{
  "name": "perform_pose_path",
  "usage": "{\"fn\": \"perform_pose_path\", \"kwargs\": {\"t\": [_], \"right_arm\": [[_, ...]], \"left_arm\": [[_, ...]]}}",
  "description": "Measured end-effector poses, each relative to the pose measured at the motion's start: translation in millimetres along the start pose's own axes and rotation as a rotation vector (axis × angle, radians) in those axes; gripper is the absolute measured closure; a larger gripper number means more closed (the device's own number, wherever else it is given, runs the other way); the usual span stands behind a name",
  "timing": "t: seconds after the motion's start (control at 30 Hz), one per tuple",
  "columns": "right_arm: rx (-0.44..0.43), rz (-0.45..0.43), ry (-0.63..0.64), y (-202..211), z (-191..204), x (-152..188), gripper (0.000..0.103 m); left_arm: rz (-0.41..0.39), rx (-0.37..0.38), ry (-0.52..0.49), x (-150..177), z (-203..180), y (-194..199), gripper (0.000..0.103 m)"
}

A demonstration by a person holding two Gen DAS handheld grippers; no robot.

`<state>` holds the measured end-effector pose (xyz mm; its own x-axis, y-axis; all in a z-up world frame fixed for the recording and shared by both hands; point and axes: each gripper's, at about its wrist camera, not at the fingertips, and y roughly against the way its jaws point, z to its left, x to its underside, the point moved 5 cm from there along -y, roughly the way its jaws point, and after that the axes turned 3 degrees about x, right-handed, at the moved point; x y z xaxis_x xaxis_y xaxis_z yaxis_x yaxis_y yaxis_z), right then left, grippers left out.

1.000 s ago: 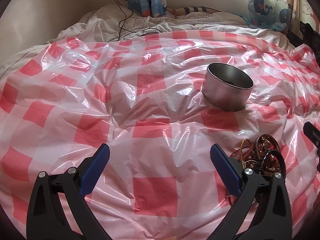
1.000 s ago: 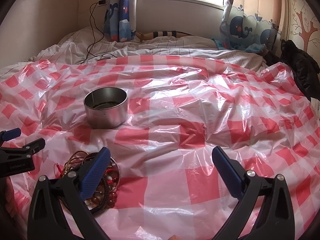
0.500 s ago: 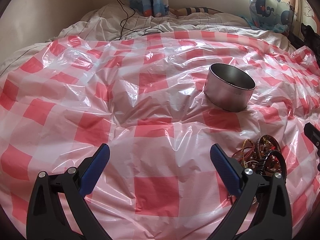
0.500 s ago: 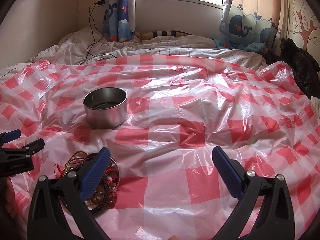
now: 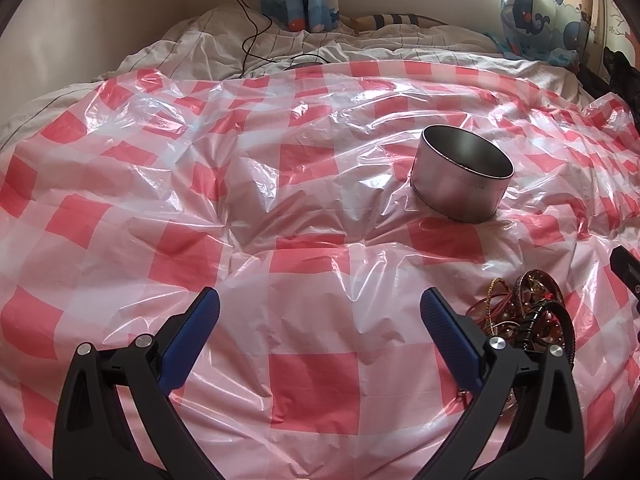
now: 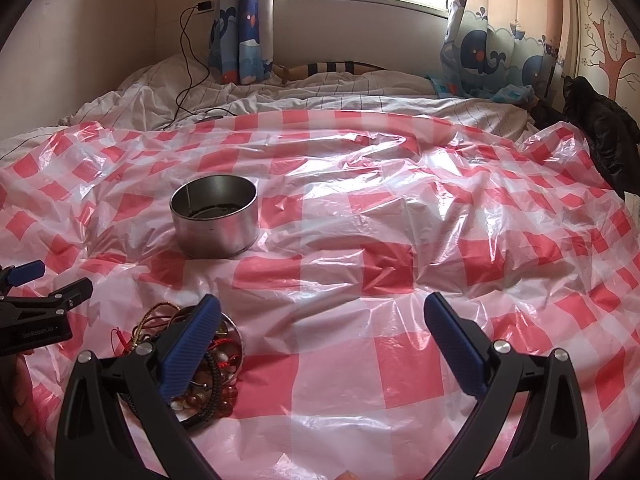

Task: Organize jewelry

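Observation:
A pile of jewelry (image 5: 524,316), beaded bracelets and gold and red cords, lies on the red-and-white checked plastic sheet (image 5: 304,364). In the right wrist view the jewelry (image 6: 212,364) sits partly behind my right gripper's left finger. A round metal tin (image 5: 460,176) stands open beyond the pile; it also shows in the right wrist view (image 6: 216,216). My left gripper (image 5: 320,320) is open and empty, left of the pile. My right gripper (image 6: 320,328) is open and empty, just right of the pile. The left gripper (image 6: 36,304) shows at the right wrist view's left edge.
The sheet covers a bed with white striped bedding (image 6: 320,96) behind. A black cable (image 6: 188,76) runs from a wall charger onto the bedding. Whale-print curtains (image 6: 480,48) hang by the window. A dark garment (image 6: 600,128) lies at the far right.
Both grippers have eased slightly back and lower; the tin and jewelry sit a little further down in view. Nothing was grasped.

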<state>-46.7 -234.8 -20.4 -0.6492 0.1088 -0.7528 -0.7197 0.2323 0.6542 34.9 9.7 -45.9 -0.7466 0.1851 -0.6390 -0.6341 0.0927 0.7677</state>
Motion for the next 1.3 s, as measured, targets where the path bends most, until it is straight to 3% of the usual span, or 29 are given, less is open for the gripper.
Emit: {"fn": "perform_pose_path", "kwargs": {"t": [1.3], "right_arm": [[-0.009, -0.002, 0.005, 0.8, 4.5, 0.7, 0.005]], "left_arm": [[0.002, 0.0, 0.001, -0.4, -0.9, 0.2, 0.006]]}}
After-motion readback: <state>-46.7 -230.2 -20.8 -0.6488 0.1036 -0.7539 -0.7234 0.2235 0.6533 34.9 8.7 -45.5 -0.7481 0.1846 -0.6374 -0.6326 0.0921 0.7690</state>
